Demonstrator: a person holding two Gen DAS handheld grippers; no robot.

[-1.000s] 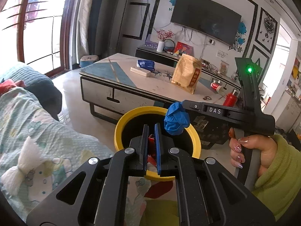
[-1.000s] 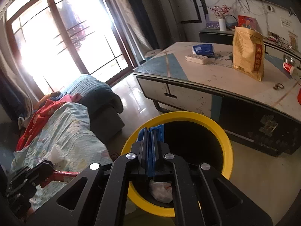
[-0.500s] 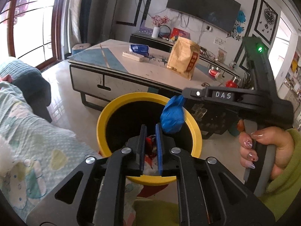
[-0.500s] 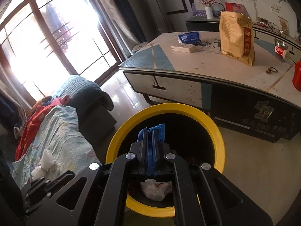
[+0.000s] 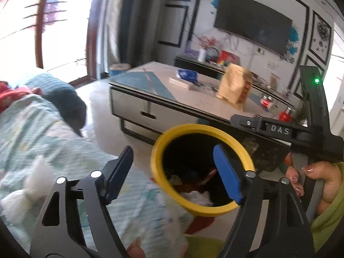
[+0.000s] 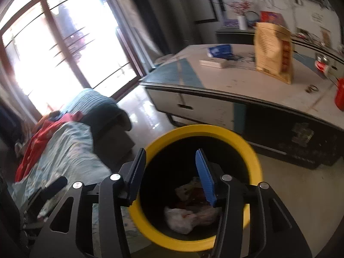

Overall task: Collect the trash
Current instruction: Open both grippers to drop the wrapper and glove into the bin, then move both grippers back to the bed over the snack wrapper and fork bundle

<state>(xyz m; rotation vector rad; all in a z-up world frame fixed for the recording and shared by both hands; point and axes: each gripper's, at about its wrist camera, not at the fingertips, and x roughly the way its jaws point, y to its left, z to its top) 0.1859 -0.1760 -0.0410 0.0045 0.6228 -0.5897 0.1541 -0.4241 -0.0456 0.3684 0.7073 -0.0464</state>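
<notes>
A black bin with a yellow rim [image 5: 163,142] stands on the floor beside the couch. My left gripper [image 5: 172,172] hangs over its left edge, jaws opening, with nothing between the fingers. My right gripper [image 6: 171,174] is above the bin's rim [image 6: 215,129], jaws also opening and empty. Inside the bin lie a white crumpled wad [image 6: 180,219] and red scraps [image 5: 206,174]. In the left wrist view the black body of my right tool [image 5: 277,128] crosses above the bin, held by a hand [image 5: 322,182]. Crumpled white tissues [image 5: 36,178] lie on the bedspread.
A low coffee table [image 6: 247,99] stands just behind the bin, carrying a tan paper bag [image 6: 273,51], a blue packet [image 6: 219,50] and a red can [image 6: 339,94]. A couch under a pale patterned bedspread [image 5: 43,133] fills the left. A TV [image 5: 253,28] hangs on the far wall.
Both grippers went from shut to open. The blue wad is gone from the right gripper and the red wrapper from the left. The left view swung left towards the couch.
</notes>
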